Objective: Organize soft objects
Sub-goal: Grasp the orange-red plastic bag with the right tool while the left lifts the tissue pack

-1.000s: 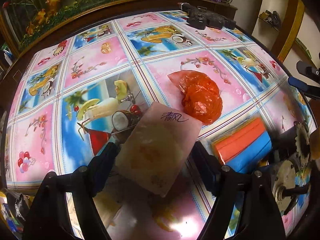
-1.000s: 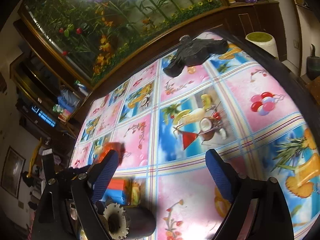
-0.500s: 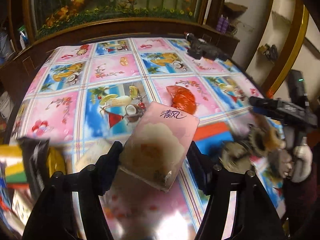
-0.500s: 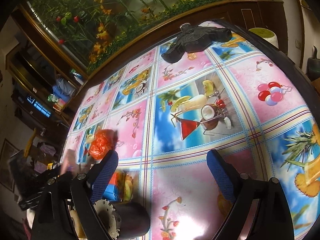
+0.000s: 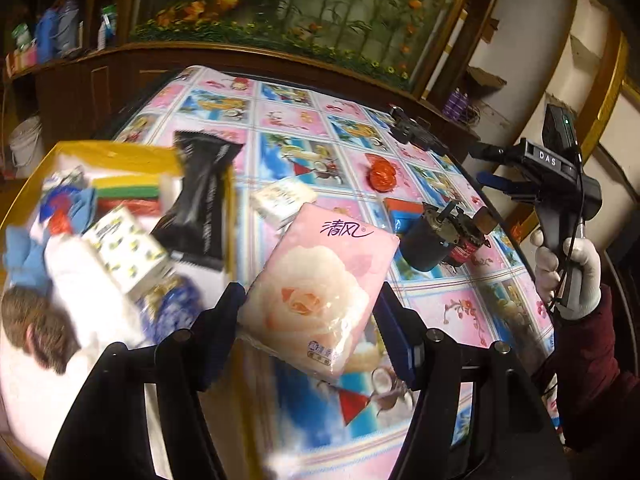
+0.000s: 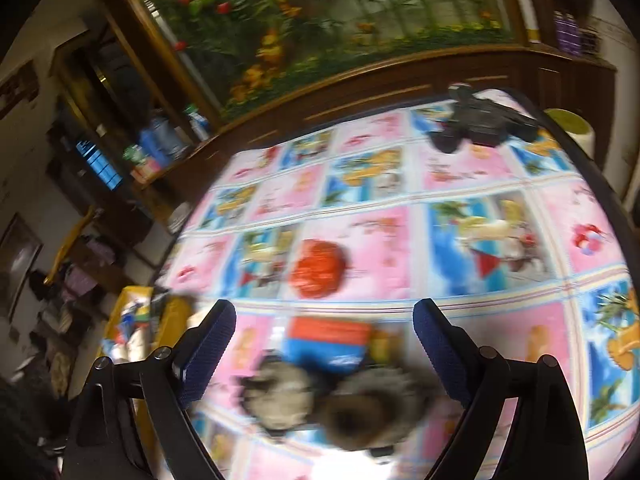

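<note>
My left gripper is shut on a pink tissue pack with a rose print and holds it above the table, just right of a yellow bin full of soft packs, cloths and a plush toy. My right gripper is open and empty; it also shows in the left wrist view, held at the table's right edge. A crumpled red bag lies ahead of it. An orange and blue pack lies just before its fingers.
A dark metal motor sits on the patterned tablecloth near the orange and blue pack. A small white tissue pack lies beside the bin. A black device lies at the far edge. A wooden cabinet stands behind the table.
My left gripper has lifted the pink tissue pack and swung left, bringing the yellow bin into view. My right gripper has turned toward the red bag and the orange and blue pack.
</note>
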`<state>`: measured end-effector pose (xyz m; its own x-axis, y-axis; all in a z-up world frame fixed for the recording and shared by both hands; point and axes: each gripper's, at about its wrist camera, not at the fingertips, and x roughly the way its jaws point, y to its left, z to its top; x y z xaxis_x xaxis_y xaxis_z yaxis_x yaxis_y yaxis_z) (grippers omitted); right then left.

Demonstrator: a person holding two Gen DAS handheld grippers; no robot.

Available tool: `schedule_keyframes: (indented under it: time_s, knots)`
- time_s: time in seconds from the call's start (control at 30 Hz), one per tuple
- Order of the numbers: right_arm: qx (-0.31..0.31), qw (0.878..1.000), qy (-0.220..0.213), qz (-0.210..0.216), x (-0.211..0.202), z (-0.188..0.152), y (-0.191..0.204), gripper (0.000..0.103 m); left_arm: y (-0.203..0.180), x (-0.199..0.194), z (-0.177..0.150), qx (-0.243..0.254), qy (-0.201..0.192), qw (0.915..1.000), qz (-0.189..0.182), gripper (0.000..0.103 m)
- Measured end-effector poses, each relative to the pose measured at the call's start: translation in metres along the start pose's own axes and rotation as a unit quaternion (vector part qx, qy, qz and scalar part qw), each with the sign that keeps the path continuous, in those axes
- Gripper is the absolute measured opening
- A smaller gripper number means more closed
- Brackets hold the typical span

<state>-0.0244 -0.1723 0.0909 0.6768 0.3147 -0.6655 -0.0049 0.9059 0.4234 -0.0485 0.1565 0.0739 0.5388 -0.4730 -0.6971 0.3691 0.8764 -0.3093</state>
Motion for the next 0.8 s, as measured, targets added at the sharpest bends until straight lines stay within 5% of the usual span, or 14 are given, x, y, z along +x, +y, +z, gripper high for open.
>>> schedule_keyframes:
  time_s: [0.23, 0.47, 0.57, 0.63, 0.7, 0.8]
  knots:
    - [-0.040, 0.990, 0.121, -0.066, 0.071, 0.039, 0.053, 0.092, 0.017, -0.023, -0.018, -0.007, -0.031, 0.9994, 0.009, 0.065]
    - [-0.022, 0.958, 0.220, -0.185, 0.158, 0.072, 0.045, 0.091, 0.038, -0.030, -0.027, -0.027, -0.038, 0.9989, -0.003, 0.065]
    - [-0.021, 0.947, 0.250, -0.199, 0.184, 0.079, 0.049, 0.088, 0.045, -0.032, -0.030, -0.032, -0.038, 0.9988, -0.002, 0.065]
    - [-0.025, 0.939, 0.278, -0.202, 0.200, 0.078, 0.050, 0.081, 0.048, -0.034, -0.031, -0.036, -0.038, 0.9986, -0.001, 0.065]
    - [-0.031, 0.933, 0.293, -0.207, 0.211, 0.076, 0.052, 0.057, 0.052, -0.035, -0.032, -0.040, -0.039, 0.9984, 0.001, 0.065]
    - [-0.041, 0.932, 0.294, -0.210, 0.221, 0.073, 0.051, 0.042, 0.056, -0.036, -0.033, -0.048, -0.041, 0.9980, 0.002, 0.065]
